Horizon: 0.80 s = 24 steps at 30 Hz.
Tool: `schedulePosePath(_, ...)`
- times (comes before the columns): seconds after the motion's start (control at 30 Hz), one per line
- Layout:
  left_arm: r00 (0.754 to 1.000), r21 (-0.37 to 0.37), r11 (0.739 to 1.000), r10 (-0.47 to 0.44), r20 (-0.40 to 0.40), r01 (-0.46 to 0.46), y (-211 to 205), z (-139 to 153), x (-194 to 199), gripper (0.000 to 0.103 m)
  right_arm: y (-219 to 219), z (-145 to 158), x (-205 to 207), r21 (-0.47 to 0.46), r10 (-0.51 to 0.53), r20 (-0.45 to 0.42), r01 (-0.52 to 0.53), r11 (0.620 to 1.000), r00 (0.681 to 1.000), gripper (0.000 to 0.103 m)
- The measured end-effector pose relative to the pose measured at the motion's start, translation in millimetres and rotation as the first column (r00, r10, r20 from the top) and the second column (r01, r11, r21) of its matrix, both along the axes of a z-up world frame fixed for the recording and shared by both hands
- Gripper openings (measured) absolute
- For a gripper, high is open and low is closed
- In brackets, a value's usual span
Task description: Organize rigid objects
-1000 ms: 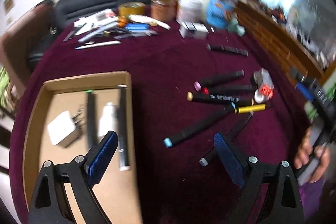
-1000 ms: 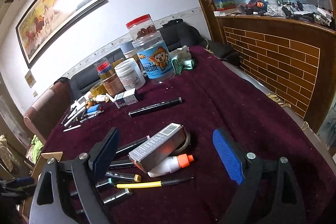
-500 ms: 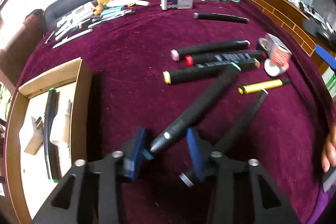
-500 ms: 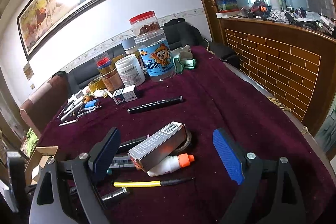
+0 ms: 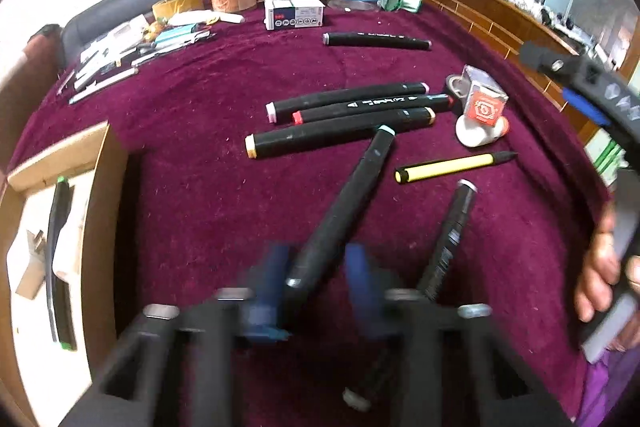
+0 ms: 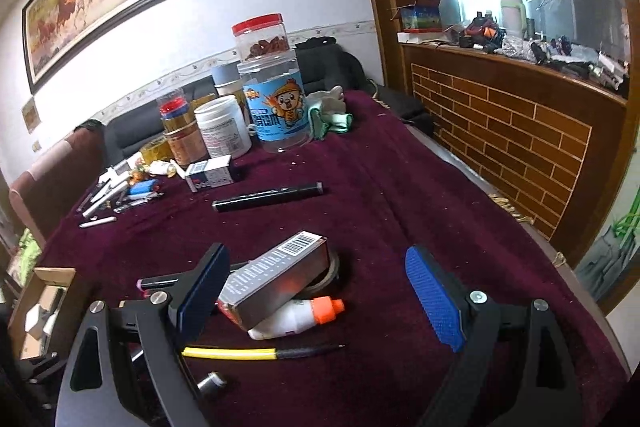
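Two claws are at work over the maroon bench (image 5: pixel 192 115). The left claw (image 5: pixel 316 279) has its blue pads drawn in close around the near end of a black marker with a pale blue cap (image 5: pixel 348 199), which slants up and away toward the middle of the bench; motion blur smears the pads, so contact itself is hard to judge, though the marker sits squarely between them. Just right of it lies a slimmer black marker (image 5: pixel 452 231), also slanting away. Farther off, three black markers (image 5: pixel 348 115) lie side by side, nearly touching, with a yellow pen (image 5: pixel 452 163) to their right. A cardboard box (image 5: pixel 100 187) stands at the left edge with a green-tipped marker (image 5: pixel 60 223) inside.

The right claw (image 6: pixel 316 303) is spread wide and grips nothing. Between its pads, farther out on the cloth, a silver carton with a barcode (image 6: pixel 276 279) leans across a white bottle with an orange cap (image 6: pixel 296 319). A lone black marker (image 6: pixel 268 197) lies beyond, well apart from the jars (image 6: pixel 276 107) at the back.
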State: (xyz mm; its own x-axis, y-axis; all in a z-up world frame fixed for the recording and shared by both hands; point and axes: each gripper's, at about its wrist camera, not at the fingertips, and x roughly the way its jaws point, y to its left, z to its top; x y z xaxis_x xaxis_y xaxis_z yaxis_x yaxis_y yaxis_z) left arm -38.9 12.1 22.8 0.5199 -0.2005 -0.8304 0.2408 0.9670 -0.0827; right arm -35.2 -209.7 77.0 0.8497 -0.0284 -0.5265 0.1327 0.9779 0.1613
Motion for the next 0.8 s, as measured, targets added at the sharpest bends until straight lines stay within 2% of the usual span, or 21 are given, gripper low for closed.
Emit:
schedulePosePath(0.07,1.000,-0.102,0.995,0.014,-0.028,-0.017,16.0,4.1,-5.1,0.020,2.2,-1.6,2.6,-0.034,-0.016,-0.006,0.016,0.999,1.000,0.089)
schedulePosePath(0.2,0.998,-0.234,0.971,0.055,0.014,-0.050,53.5,25.3,-26.6,0.015,6.3,-2.5,2.0,-0.103,-0.054,0.010,0.055,0.993,0.998,0.089)
schedulePosePath(0.3,0.995,-0.301,0.952,0.080,0.063,-0.057,75.4,45.6,-44.7,0.015,7.7,-4.3,3.8,-0.139,-0.077,0.006,0.077,0.987,0.997,0.089)
schedulePosePath(0.43,0.987,-0.354,0.934,0.105,0.121,-0.056,95.8,65.8,-65.5,0.015,10.7,-9.7,8.4,-0.184,-0.104,-0.011,0.100,0.978,0.994,0.089)
schedulePosePath(0.47,0.986,-0.352,0.935,0.107,0.129,-0.055,98.1,67.7,-69.0,0.015,12.4,-11.0,9.3,-0.199,-0.111,-0.016,0.105,0.974,0.994,0.089)
schedulePosePath(0.53,0.986,-0.301,0.951,0.109,0.123,-0.067,96.4,64.2,-69.4,0.016,18.2,-10.6,8.5,-0.233,-0.119,-0.011,0.113,0.966,0.993,0.089)
schedulePosePath(0.57,0.988,-0.264,0.962,0.103,0.113,-0.070,93.6,59.3,-67.8,0.022,20.0,-8.2,6.1,-0.237,-0.121,-0.003,0.117,0.964,0.993,0.089)
schedulePosePath(0.6,0.991,-0.237,0.969,0.089,0.100,-0.063,92.3,54.3,-68.0,0.037,22.0,-3.4,1.0,-0.228,-0.117,0.005,0.115,0.967,0.993,0.089)
schedulePosePath(0.67,0.994,-0.199,0.978,0.073,0.085,-0.055,87.3,45.7,-62.3,0.049,26.5,6.5,-12.8,-0.187,-0.082,0.008,0.082,0.979,0.997,0.089)
schedulePosePath(0.8,0.998,-0.093,0.995,0.039,0.053,-0.034,62.9,27.0,-31.2,0.049,34.8,13.7,-41.3,-0.029,0.050,-0.068,-0.052,0.998,0.996,0.089)
